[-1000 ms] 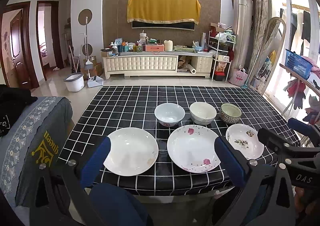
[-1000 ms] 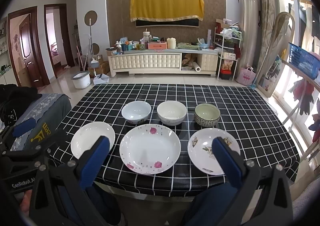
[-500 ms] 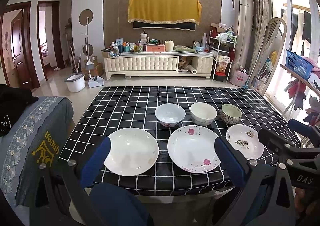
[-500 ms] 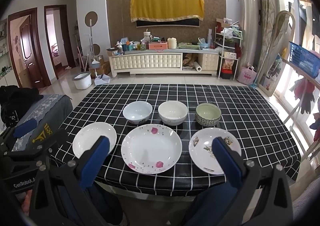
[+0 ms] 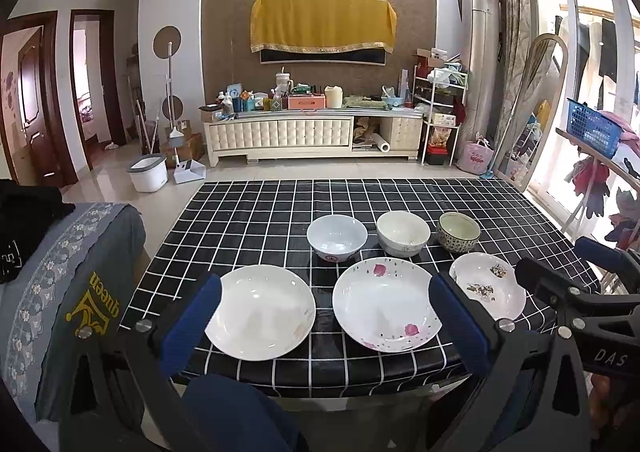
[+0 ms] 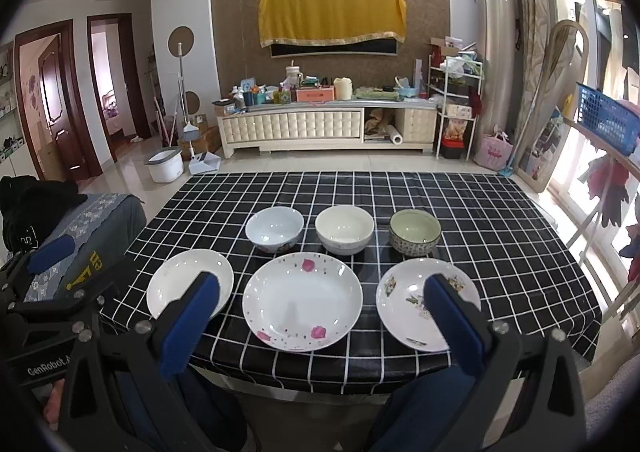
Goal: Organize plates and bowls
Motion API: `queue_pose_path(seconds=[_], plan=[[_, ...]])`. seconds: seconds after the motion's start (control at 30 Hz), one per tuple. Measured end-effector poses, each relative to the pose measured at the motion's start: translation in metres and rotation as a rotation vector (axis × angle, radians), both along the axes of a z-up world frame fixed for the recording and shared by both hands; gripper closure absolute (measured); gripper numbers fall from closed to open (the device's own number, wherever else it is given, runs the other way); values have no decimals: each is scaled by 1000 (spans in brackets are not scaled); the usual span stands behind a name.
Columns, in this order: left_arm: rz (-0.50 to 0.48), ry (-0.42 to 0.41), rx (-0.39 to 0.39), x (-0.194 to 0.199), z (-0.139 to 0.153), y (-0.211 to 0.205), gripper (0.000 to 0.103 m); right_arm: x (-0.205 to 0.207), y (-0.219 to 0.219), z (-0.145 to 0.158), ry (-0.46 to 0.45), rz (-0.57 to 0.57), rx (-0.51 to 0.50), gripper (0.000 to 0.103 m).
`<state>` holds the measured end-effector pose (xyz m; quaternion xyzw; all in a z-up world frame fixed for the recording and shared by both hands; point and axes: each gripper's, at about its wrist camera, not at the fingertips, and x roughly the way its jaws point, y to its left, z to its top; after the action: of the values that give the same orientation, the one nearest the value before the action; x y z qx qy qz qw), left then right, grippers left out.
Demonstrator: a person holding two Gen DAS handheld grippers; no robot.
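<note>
Showing both grippers held at the near edge of a table covered in a black cloth with white grid lines. Left gripper: jaws spread wide, empty, above the near edge, its blue pads framing the plain white plate and the pink-petal plate. Right gripper: jaws likewise spread wide and empty, its pads overlapping in view the plain white plate at left and the leaf-pattern plate at right, with the pink-petal plate centred between them. Near row, left to right: plain white plate, pink-petal plate, leaf-pattern plate, lying just beside one another without touching. Far row, left to right: pale blue bowl, cream bowl, green patterned bowl, each upright, apart from its neighbours and just behind a plate. Far background: a cluttered low cabinet against the wall below a yellow cloth. Left of the table: a chair draped in grey printed fabric.
</note>
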<state>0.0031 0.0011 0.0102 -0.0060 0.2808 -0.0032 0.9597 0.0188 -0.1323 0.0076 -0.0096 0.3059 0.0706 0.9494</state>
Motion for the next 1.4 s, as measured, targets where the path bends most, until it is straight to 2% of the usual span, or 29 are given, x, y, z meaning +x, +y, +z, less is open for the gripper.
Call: queue_pose_path(seconds=[0.2,0.3,0.37,0.5,0.63,0.73,0.83,0.93,1.03,1.17,1.33,1.4], plan=[[-20,4,12,12,5,5,0,17,6,9,-7,18,-11,0],[-3,2,20,22,9,14,0,32,18,13,-11,38,-58,0],[20,5,29,31,11,25,0,40,26,15,-33,56,-73,0],[72,29,31,47,9,50,0,64,45,18,-43,98,-38,0],[124,68,4,59,3,79,0,86,67,13,-28,155,1,0],[160,92,-4,70,-6,101,0,104,86,4,-7,163,-15,0],[193,137,-16,81,-21,119,0,123,105,-13,65,174,-46,0],[208,206,-50,96,-43,135,0,140,122,-37,161,236,-21,0],[244,279,-32,110,-69,148,0,153,139,-59,207,258,-62,0],[255,355,-68,124,-99,163,0,170,157,-90,302,302,-98,0],[261,439,-132,140,-132,180,0,188,166,-125,405,324,-105,7],[260,477,-147,145,-144,185,0,192,171,-136,433,340,-119,13]])
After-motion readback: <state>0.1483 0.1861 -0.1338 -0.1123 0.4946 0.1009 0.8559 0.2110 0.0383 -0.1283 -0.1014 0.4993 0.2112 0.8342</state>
